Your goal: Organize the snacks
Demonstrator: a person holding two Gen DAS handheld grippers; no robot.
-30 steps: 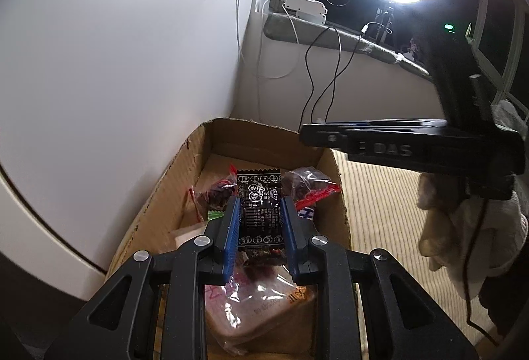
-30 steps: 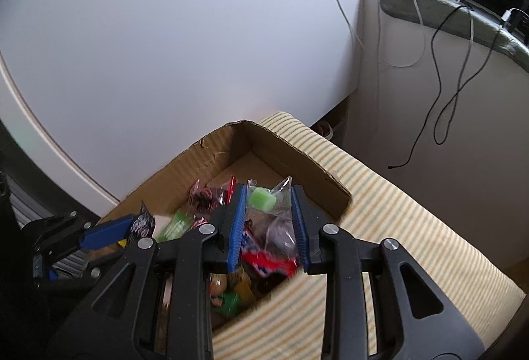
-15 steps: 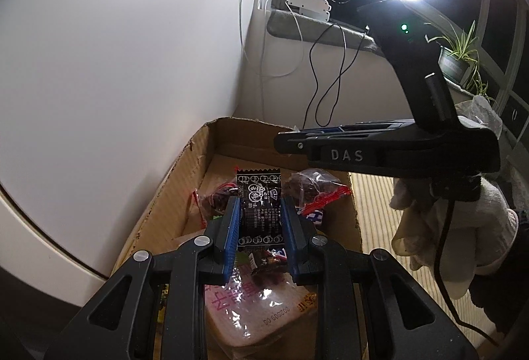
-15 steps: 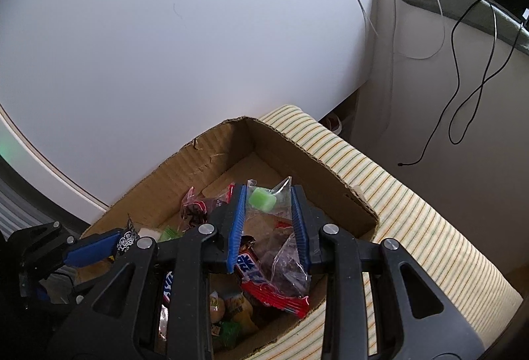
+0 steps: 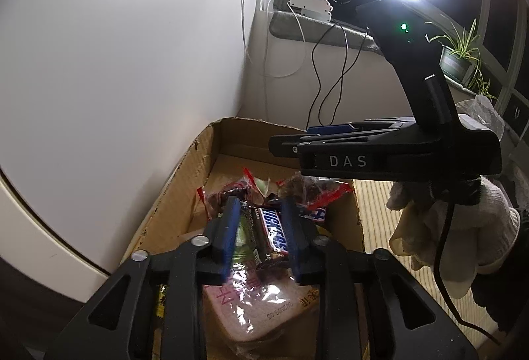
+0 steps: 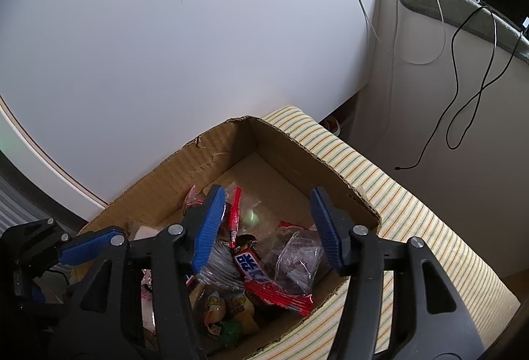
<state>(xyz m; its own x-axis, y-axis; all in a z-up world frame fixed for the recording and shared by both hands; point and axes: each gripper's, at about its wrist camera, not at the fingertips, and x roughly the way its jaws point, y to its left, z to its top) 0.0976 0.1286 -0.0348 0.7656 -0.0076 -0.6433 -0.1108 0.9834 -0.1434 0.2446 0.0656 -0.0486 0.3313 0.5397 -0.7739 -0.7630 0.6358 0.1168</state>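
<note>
**Snacks in the box, both tools above it**

While the snacks [image 6: 264,274] lie heaped in the cardboard box [image 6: 215,158], both tools hang over them. Over the box, the left tool [image 5: 261,234] has its jaws opening, empty, with a Snickers bar [image 5: 272,236] seen below between them. Above the box's middle, the right tool [image 6: 269,227] is opening too, its blue pads well apart and clear of the clear bag [image 6: 294,260] below. Under the box is a striped cushion [image 6: 396,217].
</note>
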